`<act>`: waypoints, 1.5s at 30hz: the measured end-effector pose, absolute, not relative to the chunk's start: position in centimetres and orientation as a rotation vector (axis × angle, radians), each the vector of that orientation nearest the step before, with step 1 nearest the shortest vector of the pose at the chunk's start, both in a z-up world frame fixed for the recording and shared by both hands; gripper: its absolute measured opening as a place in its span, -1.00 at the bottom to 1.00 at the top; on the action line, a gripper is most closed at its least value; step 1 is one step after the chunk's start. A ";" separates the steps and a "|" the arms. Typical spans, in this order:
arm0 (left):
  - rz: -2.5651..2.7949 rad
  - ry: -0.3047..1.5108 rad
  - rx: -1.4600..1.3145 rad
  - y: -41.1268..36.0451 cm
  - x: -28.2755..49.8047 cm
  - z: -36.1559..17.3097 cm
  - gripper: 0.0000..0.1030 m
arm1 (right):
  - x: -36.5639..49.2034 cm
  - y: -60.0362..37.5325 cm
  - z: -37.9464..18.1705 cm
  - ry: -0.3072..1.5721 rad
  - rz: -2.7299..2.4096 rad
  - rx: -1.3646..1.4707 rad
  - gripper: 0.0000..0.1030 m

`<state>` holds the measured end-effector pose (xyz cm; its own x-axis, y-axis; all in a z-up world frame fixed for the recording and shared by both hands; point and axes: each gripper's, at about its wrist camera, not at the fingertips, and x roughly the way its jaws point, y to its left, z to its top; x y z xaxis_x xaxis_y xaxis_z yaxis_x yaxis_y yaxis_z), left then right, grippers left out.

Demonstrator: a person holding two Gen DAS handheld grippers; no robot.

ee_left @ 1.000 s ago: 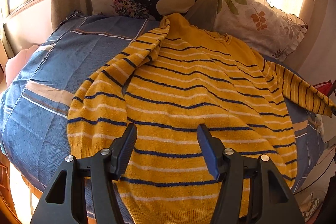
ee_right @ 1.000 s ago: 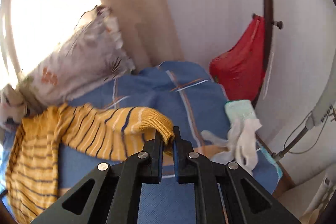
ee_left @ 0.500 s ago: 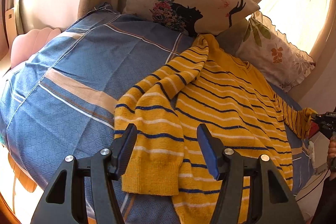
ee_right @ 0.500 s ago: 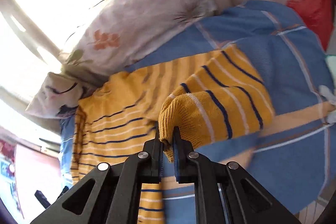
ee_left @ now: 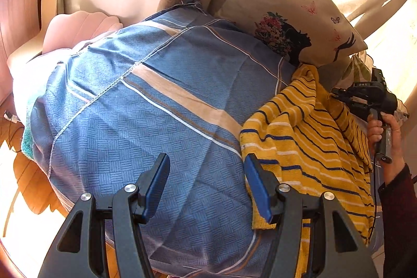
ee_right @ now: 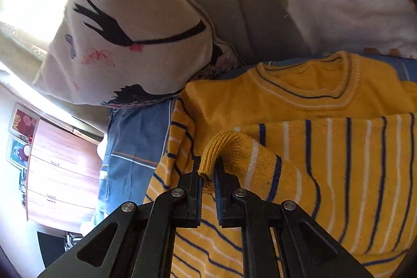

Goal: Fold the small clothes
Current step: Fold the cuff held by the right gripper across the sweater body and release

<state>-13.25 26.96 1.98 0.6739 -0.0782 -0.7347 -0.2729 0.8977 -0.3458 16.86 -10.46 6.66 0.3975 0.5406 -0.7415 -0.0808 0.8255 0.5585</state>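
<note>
A yellow sweater (ee_left: 307,145) with blue and white stripes lies on a blue patterned bedspread (ee_left: 146,106). My left gripper (ee_left: 206,186) is open and empty above the bedspread, with the sweater's left cuff beside its right finger. My right gripper (ee_right: 207,173) is shut on the cuff of the sweater's right sleeve (ee_right: 325,173), which is drawn across the sweater's chest below the neckline (ee_right: 307,93). The right gripper also shows in the left wrist view (ee_left: 336,93), held by a hand over the sweater.
A printed cream pillow (ee_left: 292,22) and a leaf-print pillow (ee_right: 325,4) lean at the head of the bed. A pink cushion (ee_left: 78,28) lies at the far left. A wooden drawer unit (ee_right: 60,173) stands beyond the bed.
My right gripper has carried the sleeve cuff across the sweater towards the neckline. My left gripper has swung left, off the sweater body and over the bedspread.
</note>
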 end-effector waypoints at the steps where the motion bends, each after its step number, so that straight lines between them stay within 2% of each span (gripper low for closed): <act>1: 0.120 0.831 -0.457 27.3 -13.3 1.9 0.14 | 17.8 -9.3 5.7 1.120 0.412 0.463 -0.82; 4: 0.130 0.831 -0.467 28.1 -13.5 1.7 0.14 | 19.4 -6.6 3.2 1.159 0.379 0.380 -0.70; 6: 0.133 0.831 -0.478 28.6 -13.6 1.5 0.14 | 19.8 -5.1 2.6 1.155 0.373 0.321 -0.46; 7: 0.135 0.830 -0.483 28.7 -13.7 1.4 0.14 | 19.6 -4.6 2.9 1.139 0.383 0.308 -0.40; 9: 0.139 0.831 -0.493 29.0 -13.7 1.1 0.14 | 18.3 -3.9 4.5 1.081 0.433 0.311 -0.12; 11: 0.143 0.835 -0.503 29.3 -13.6 0.8 0.14 | 16.5 -3.0 6.2 1.040 0.467 0.283 0.04; 16: 0.140 0.849 -0.515 28.9 -13.4 0.2 0.14 | 9.0 1.5 7.4 1.080 0.663 0.124 0.05; 22: 0.132 0.854 -0.517 28.2 -13.8 0.4 0.14 | 0.2 6.5 4.1 1.154 0.864 -0.001 0.05; 26: 0.141 0.844 -0.510 28.2 -14.6 0.9 0.14 | -1.5 9.1 2.1 1.118 0.828 -0.168 0.04; 28: 0.145 0.842 -0.507 28.1 -14.8 1.0 0.14 | -2.0 9.9 1.6 1.116 0.822 -0.184 -0.35; 29: 0.146 0.841 -0.507 28.1 -14.9 1.0 0.14 | -2.0 10.0 1.5 1.117 0.830 -0.180 -0.76; 30: 0.146 0.841 -0.507 28.1 -15.0 1.1 0.14 | -2.0 10.3 1.3 1.126 0.836 -0.176 -0.82; 34: 0.144 0.839 -0.501 28.0 -14.9 1.4 0.14 | -2.6 11.2 3.3 1.069 0.849 -0.143 -0.83; 38: 0.134 0.830 -0.483 27.5 -14.6 2.4 0.14 | -2.3 9.9 7.9 0.983 0.893 -0.117 -0.83; 45: 0.070 0.815 -0.417 24.9 -12.6 4.0 0.14 | 1.5 -1.6 14.8 0.942 0.740 -0.100 -0.84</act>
